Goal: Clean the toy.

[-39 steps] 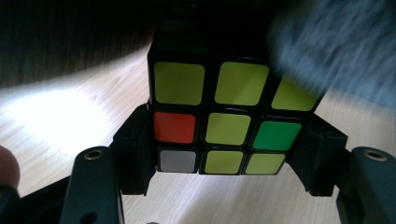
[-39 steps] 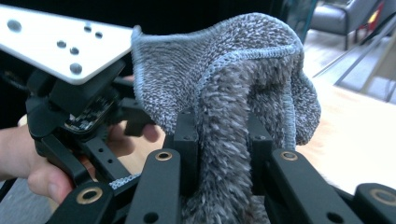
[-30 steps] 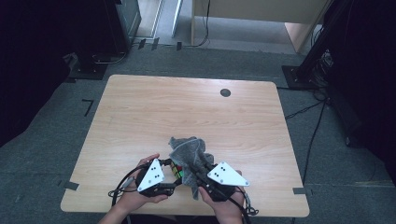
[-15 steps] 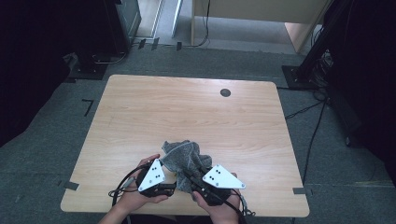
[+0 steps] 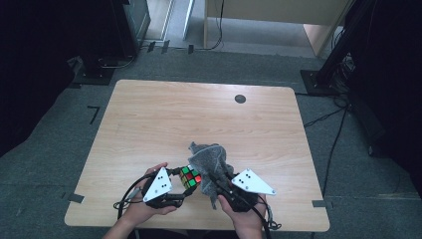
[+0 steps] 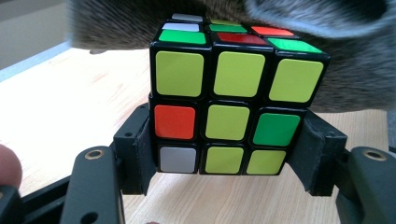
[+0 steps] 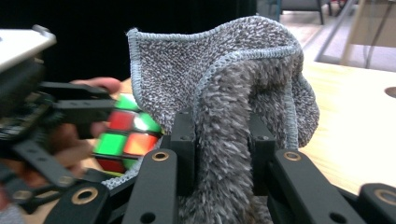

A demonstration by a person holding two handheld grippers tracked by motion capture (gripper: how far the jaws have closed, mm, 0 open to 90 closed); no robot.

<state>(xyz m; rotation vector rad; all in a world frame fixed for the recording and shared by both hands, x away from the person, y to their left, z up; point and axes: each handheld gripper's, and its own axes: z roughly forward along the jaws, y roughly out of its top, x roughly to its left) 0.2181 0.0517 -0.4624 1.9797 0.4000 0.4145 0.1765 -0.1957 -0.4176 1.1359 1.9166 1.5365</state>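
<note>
Near the wooden table's (image 5: 149, 119) front edge, left gripper (image 6: 224, 163) clamps the stiff, slick-faced multicoloured plastic puzzle cube (image 6: 229, 107) across opposite sides, low down. Right gripper (image 7: 219, 154) pinches the soft, limp grey terry cloth (image 7: 224, 70) in a bunched fold beside the cube; likely light, easy to slip.

left claw (image 5: 185, 180): clamped, low | right claw (image 5: 214, 185): clamped, beside it
</note>
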